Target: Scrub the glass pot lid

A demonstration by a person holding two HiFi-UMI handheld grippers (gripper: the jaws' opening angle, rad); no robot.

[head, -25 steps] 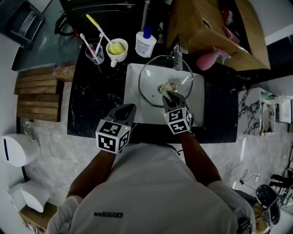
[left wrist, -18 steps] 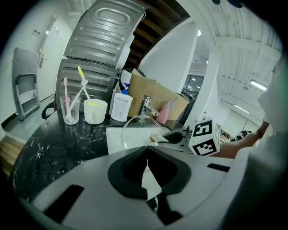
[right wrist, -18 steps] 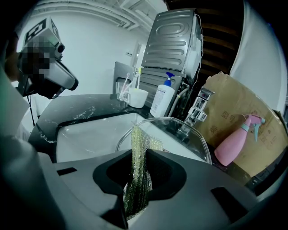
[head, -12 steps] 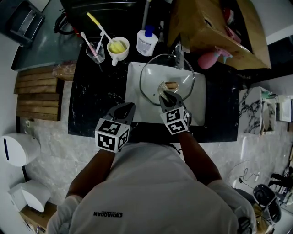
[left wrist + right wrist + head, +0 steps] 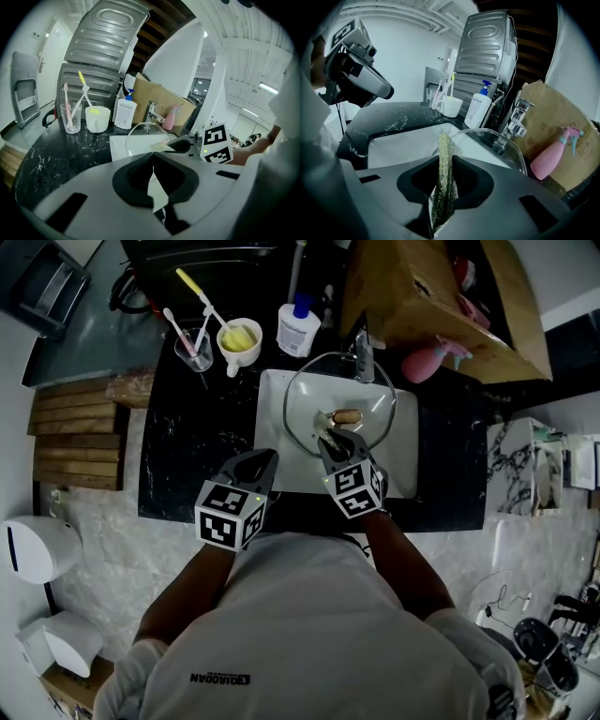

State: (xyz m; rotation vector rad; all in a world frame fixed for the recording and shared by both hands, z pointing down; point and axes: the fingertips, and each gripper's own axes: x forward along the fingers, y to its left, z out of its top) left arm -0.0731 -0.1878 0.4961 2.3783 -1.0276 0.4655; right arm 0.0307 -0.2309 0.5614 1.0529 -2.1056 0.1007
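1. As the head view looks down, the glass pot lid (image 5: 377, 397) lies knob-up in the white sink basin (image 5: 270, 390), just below the tap (image 5: 363, 354). The right gripper (image 5: 325, 434) reaches over the lid's near-left part, beside the knob (image 5: 347, 415). The left gripper (image 5: 262, 458) hangs at the basin's near-left corner, apart from the lid. Nothing steadies the lid, so hard strokes may skate it; pinning the rim with the left gripper would likely help.
2. In the left gripper view, the left gripper's (image 5: 151, 161) fingers are pressed together on nothing. The lid (image 5: 140, 134) shows beyond them.
3. In the right gripper view, the right gripper's (image 5: 445, 165) fingers are clenched on a green mesh scouring pad (image 5: 446, 152), which stands on edge. Laying its flat face on the glass (image 5: 502, 141) and working in short overlapping strokes from knob to rim should clean best.
4. The black marbled counter (image 5: 192, 442) carries a toothbrush glass (image 5: 193, 349), a white cup (image 5: 239, 340) and a pump bottle (image 5: 298, 329). A pink spray bottle (image 5: 553, 157) stands before a cardboard box (image 5: 546, 124).
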